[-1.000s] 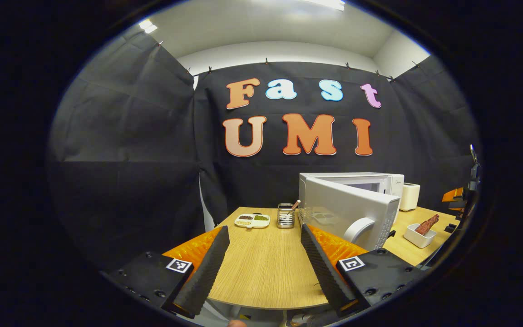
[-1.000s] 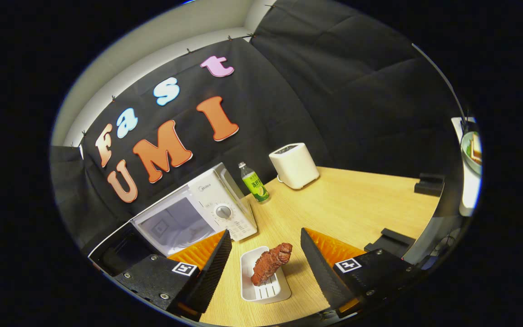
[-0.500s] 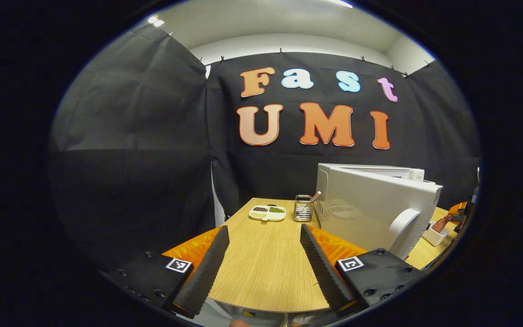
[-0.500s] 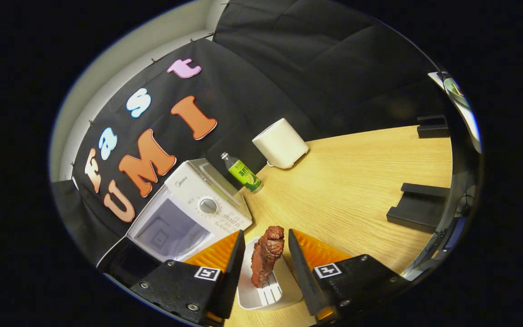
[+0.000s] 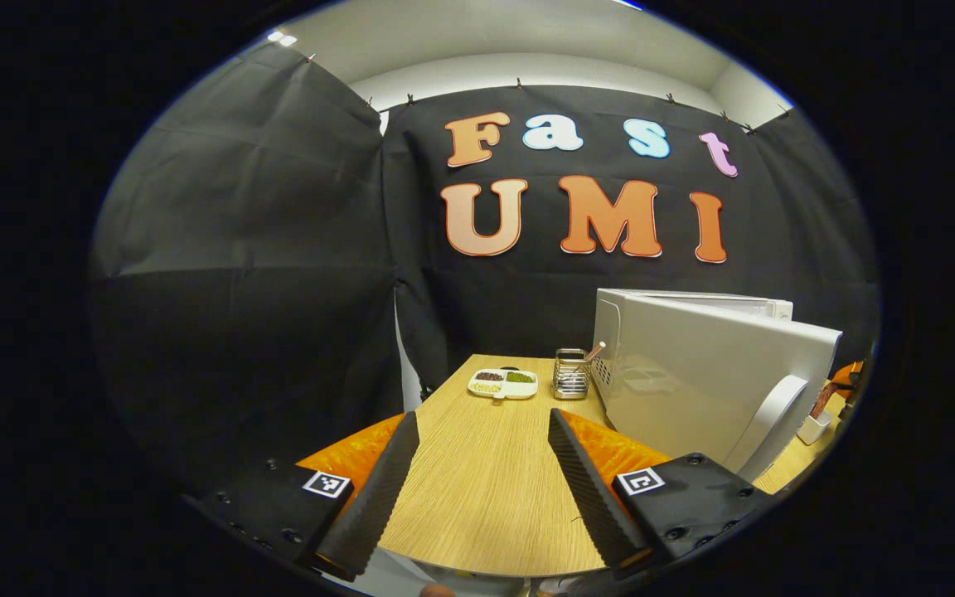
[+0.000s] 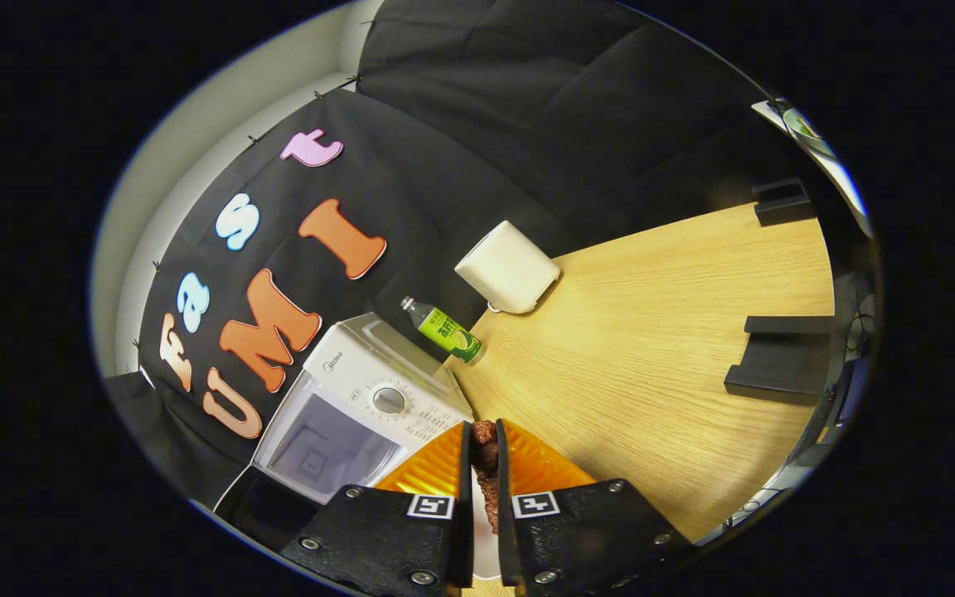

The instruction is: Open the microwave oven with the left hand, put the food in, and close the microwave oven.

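Both views are bright and evenly lit from above; in the left gripper view a ceiling light [image 5: 282,38] shows as a small white glare patch near the top edge. The wooden table [image 5: 486,489] carries only soft, faint shadows. The microwave door [image 5: 710,373] has a mild sheen. The fisheye lens bends straight lines strongly toward the rim, and the right gripper view is heavily tilted. Focus is sharp throughout, with slight softening at the edges.

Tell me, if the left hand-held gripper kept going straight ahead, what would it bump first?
Probably the small divided dish at the table's far end, if it stays low; the open left hand-held gripper points there.
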### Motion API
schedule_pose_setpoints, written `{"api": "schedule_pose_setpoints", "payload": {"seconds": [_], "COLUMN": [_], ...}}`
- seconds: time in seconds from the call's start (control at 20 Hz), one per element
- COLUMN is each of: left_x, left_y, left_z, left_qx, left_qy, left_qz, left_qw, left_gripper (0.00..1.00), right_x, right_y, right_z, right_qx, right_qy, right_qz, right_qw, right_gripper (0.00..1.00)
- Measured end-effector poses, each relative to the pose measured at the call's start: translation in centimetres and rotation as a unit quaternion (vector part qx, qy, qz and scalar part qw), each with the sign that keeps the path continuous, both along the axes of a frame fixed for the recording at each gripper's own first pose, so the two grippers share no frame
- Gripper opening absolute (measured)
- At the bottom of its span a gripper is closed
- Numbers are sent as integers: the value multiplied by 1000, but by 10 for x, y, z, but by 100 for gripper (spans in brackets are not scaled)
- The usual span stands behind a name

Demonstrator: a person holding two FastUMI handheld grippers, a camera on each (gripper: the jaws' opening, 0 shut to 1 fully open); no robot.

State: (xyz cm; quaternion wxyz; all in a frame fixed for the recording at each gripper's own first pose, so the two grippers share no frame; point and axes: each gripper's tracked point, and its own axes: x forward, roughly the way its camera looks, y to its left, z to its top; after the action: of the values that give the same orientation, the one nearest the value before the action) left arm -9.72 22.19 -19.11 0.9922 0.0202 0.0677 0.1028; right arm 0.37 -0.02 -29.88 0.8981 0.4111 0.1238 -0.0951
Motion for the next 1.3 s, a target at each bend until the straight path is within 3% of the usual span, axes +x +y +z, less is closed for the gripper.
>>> {"api": "schedule_pose_setpoints", "payload": {"seconds": [0.1,0.15,0.2,0.35,0.4,0.75,0.8,0.85,0.9,1.15,1.3], "left_x": [1,1,2,3,3,8,7,6,5,0,3], "left_y": [2,3,4,7,7,4,1,1,2,12,14], "left_z": [1,1,2,3,3,7,6,6,5,4,1], "left_qx": [2,4,5,4,3,13,6,0,-3,10,6], "left_qy": [-1,-2,-3,-5,-5,-5,-5,-6,-6,-8,-10], "left_qz": [1,1,2,5,5,3,-2,-4,-3,19,21], "left_qw": [1000,1000,1000,1000,1000,1000,1000,1000,1000,1000,1000], "left_gripper": [96,100,100,100,96,100,96,100,96,100,96], "right_x": [1,1,3,8,11,45,52,59,65,103,127], "right_y": [-1,-6,-8,0,6,95,109,124,140,204,229], "right_z": [11,18,24,51,59,113,114,115,116,106,94], "right_qx": [-15,-13,-15,-26,-29,9,17,23,28,62,58], "right_qy": [-6,-8,-12,-30,-36,-98,-100,-103,-105,-109,-106], "right_qz": [-2,-11,-12,-14,-11,46,53,61,69,87,89], "right_qw": [1000,1000,1000,999,999,994,993,993,992,988,989], "right_gripper": [10,10,4,4,4,4,4,4,4,4,4]}}
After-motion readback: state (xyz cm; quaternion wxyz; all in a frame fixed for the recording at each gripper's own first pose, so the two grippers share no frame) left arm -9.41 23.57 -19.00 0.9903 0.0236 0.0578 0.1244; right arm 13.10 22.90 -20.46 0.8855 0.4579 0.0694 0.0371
